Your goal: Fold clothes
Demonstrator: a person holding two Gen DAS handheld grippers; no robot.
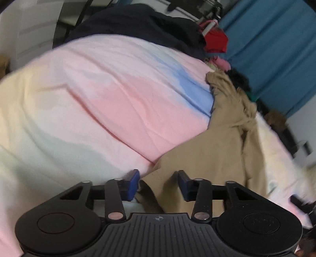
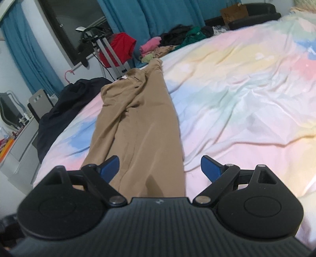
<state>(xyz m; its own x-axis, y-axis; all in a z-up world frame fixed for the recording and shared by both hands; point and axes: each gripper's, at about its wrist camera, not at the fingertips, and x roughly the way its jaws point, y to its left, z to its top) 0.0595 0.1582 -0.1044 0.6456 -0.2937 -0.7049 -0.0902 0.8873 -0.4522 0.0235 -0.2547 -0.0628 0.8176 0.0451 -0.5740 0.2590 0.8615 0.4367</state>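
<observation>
Tan trousers (image 2: 136, 126) lie stretched lengthwise on a pastel tie-dye bedspread (image 2: 237, 94), waistband at the far end, legs laid one over the other toward me. My right gripper (image 2: 160, 168) hovers open over the leg end, its blue pads wide apart with the cloth between and below them. In the left wrist view the same tan trousers (image 1: 213, 150) run up the right side, bunched at the far end. My left gripper (image 1: 159, 183) is open right at the near edge of the cloth, nothing pinched between its pads.
A dark navy garment (image 2: 65, 106) lies on the bed's left edge. A heap of clothes, pink, green and black (image 2: 173, 41), sits at the far end beside a red garment (image 2: 120, 49) on a stand. Blue curtains (image 2: 158, 17) hang behind. The bedspread spreads wide to the right.
</observation>
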